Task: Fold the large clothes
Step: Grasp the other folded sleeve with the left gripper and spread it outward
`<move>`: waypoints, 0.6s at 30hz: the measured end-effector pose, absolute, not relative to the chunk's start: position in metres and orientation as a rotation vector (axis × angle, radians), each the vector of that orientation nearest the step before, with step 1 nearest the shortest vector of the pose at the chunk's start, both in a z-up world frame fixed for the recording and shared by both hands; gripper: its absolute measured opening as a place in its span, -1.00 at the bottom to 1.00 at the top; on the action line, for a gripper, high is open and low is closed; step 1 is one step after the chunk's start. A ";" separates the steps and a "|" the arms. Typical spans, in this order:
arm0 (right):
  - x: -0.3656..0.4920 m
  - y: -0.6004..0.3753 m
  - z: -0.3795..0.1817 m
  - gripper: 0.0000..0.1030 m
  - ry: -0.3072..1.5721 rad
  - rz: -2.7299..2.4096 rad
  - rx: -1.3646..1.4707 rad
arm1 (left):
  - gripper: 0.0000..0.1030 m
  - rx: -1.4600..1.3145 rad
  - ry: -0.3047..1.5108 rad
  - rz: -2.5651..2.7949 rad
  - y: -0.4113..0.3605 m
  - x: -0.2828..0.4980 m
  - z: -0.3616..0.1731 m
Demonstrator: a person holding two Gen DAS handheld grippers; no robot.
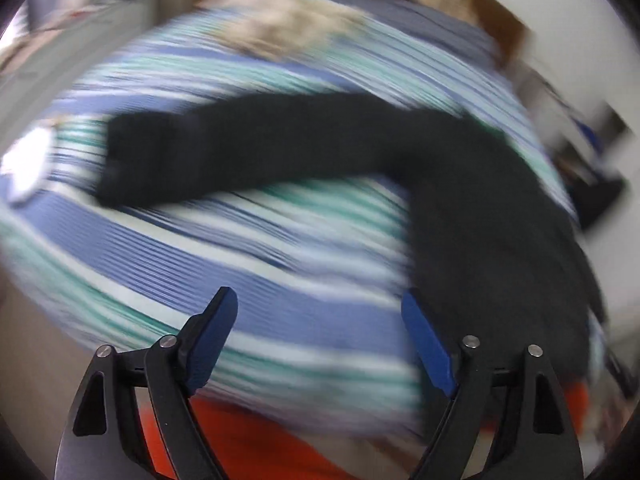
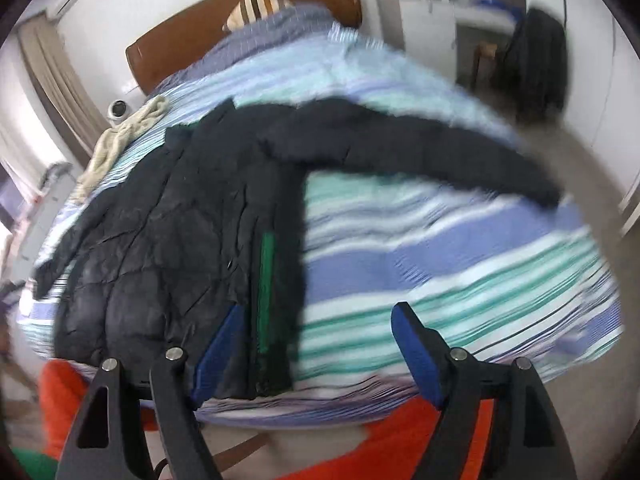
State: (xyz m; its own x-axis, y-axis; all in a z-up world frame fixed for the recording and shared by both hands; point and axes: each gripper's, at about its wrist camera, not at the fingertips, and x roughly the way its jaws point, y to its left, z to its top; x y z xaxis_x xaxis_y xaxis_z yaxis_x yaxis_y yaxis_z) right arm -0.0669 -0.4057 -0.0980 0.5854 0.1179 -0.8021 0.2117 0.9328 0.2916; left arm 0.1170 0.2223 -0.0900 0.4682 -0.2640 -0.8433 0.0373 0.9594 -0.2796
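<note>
A black quilted jacket (image 2: 168, 248) lies spread on a striped bed cover (image 2: 440, 264), body toward the near edge, with a green strip along its front. One sleeve (image 2: 420, 152) stretches out to the right in the right wrist view. The other sleeve (image 1: 248, 152) reaches left in the blurred left wrist view. My left gripper (image 1: 320, 312) hangs open over the bare cover, the jacket's body (image 1: 500, 240) just beyond its right finger. My right gripper (image 2: 316, 320) is open above the jacket's front hem, nothing pressed between its blue pads.
A beige garment (image 2: 120, 140) lies on the bed's far left. A wooden headboard (image 2: 240, 12) and a striped pillow (image 2: 256, 8) stand at the back. Something orange (image 2: 400, 440) shows below the bed's near edge. A dark coat (image 2: 536, 64) hangs on a chair at the right.
</note>
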 end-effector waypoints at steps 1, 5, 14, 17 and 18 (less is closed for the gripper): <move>-0.061 -0.404 -0.112 0.52 0.972 0.003 0.431 | 0.69 -0.238 1.100 -0.261 0.199 0.109 -0.100; -0.042 -0.387 -0.154 0.52 1.044 0.130 0.507 | 0.69 -0.160 1.238 -0.385 0.129 0.093 -0.151; -0.056 -0.367 -0.140 -0.59 1.044 0.151 0.444 | -0.41 -0.100 1.229 -0.392 0.114 0.076 -0.167; -0.049 -0.359 -0.163 -0.59 1.076 0.106 0.431 | -0.36 -0.050 1.222 -0.372 0.112 0.076 -0.181; -0.049 -0.359 -0.169 -0.59 1.077 0.091 0.434 | -0.31 -0.031 1.214 -0.365 0.110 0.076 -0.180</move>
State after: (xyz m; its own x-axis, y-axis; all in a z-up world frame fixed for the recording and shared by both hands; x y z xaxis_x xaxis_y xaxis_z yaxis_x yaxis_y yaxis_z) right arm -0.0489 -0.3594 -0.1695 0.4790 0.2801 -0.8319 0.1371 0.9122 0.3861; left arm 0.0759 0.1101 -0.1802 0.2988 -0.2912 -0.9088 0.2579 0.9415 -0.2169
